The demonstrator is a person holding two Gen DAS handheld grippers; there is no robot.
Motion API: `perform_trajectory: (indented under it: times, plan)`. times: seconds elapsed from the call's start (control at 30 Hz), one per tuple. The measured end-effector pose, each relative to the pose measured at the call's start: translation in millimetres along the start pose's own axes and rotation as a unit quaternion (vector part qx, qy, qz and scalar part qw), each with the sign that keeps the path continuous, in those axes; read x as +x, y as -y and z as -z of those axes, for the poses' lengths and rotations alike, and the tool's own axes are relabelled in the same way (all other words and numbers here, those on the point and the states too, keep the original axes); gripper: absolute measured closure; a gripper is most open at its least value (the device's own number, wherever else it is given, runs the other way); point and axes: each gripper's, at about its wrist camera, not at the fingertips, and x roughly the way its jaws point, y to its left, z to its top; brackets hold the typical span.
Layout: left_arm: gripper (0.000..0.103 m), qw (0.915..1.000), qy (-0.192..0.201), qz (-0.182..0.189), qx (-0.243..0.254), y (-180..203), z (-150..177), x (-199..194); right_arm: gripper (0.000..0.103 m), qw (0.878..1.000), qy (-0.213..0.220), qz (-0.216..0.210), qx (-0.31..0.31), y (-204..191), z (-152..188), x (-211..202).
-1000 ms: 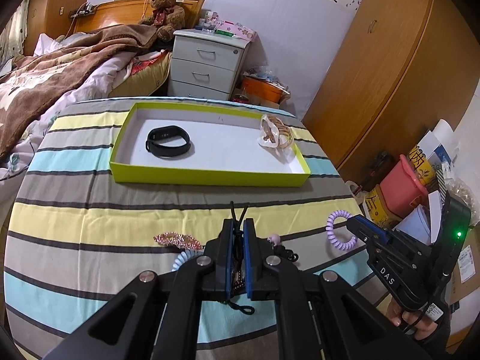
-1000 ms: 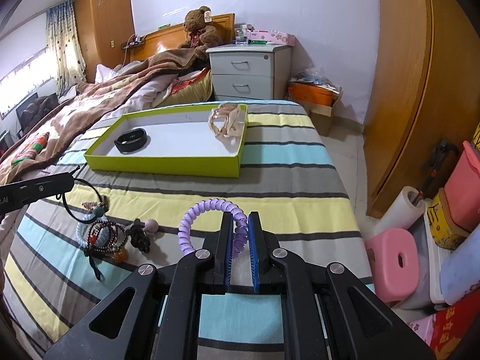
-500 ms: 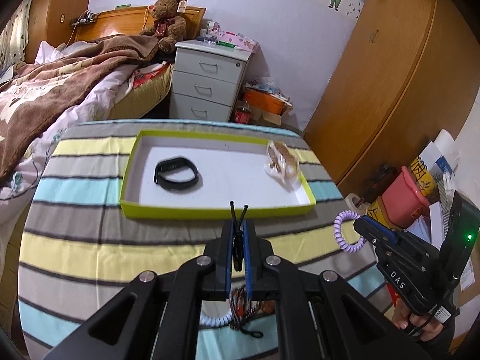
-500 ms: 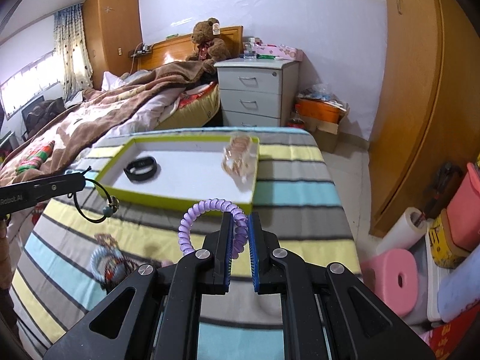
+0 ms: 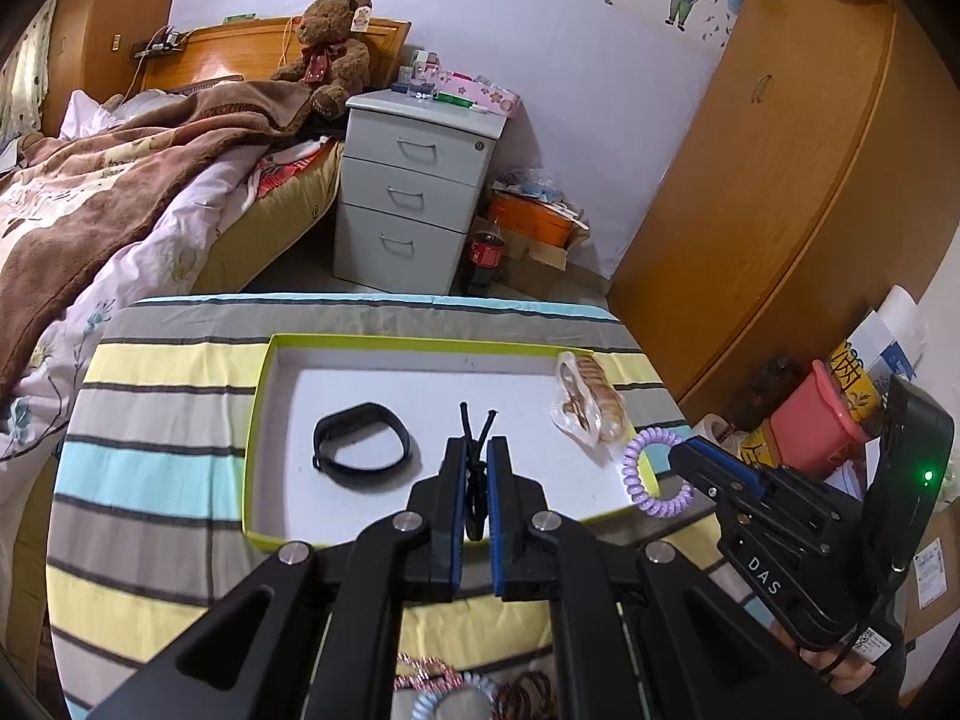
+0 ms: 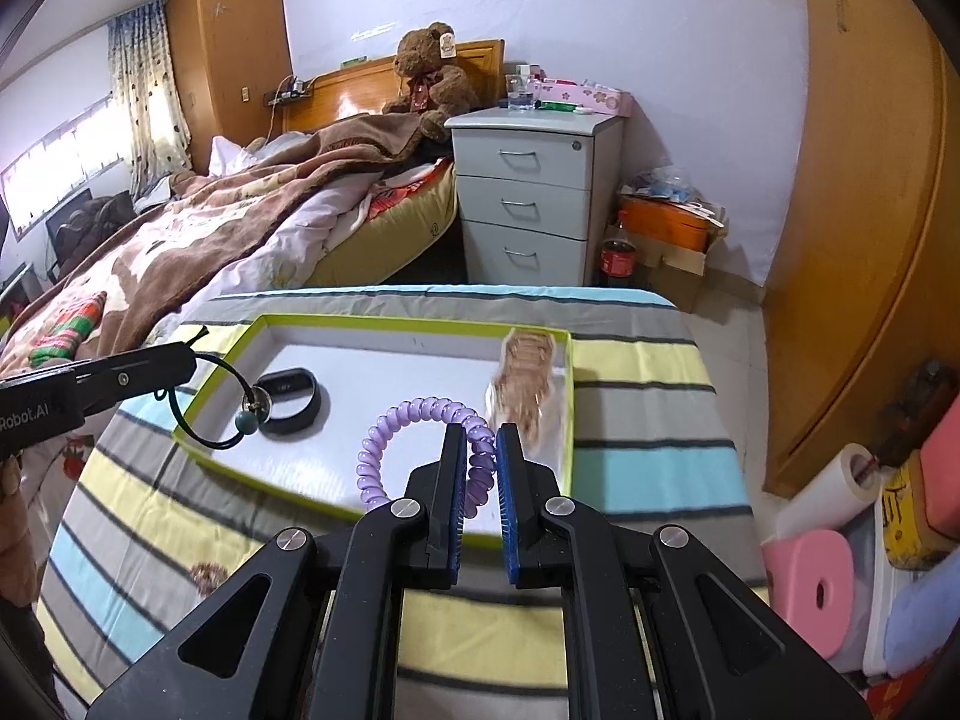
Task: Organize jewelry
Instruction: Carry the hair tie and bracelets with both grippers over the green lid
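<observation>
Left gripper (image 5: 474, 468) clamps a black cord hair tie (image 6: 207, 414); right gripper (image 6: 480, 450) clamps a purple spiral hair tie (image 6: 414, 438). Both hang over the green-rimmed tray (image 5: 258, 414), tray floor directly ahead and below at frame centre. In the tray: one black wristband (image 5: 360, 444), one bagged bracelet bundle (image 5: 585, 405). Right gripper sits nearer the bundle.

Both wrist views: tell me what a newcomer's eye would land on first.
The lime-rimmed tray on the striped table, holding a black band and a bagged bracelet bundle in its far right corner. Over it, the right gripper pinches a purple coil hair tie; the left gripper clamps a black beaded cord.
</observation>
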Motion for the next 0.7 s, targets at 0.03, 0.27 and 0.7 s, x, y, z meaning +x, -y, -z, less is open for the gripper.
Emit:
perform_trajectory:
  times: [0.03,0.27,0.7]
  plan:
    - [0.096,1.0000,-0.002,-0.001,-0.001,-1.9,-2.3,3.4,0.093,1.000,-0.002,0.000,-0.002,-1.1,-3.0,4.8]
    - [0.096,0.9998,-0.014,0.000,-0.012,-15.2,-18.2,26.9,0.093,1.000,-0.017,0.005,-0.011,-6.5,-23.6,36.8]
    - [0.096,0.9992,-0.031,0.001,-0.027,-34.4,-41.6,72.1,0.093,0.998,-0.054,0.003,-0.022,-15.1,-44.0,91.3]
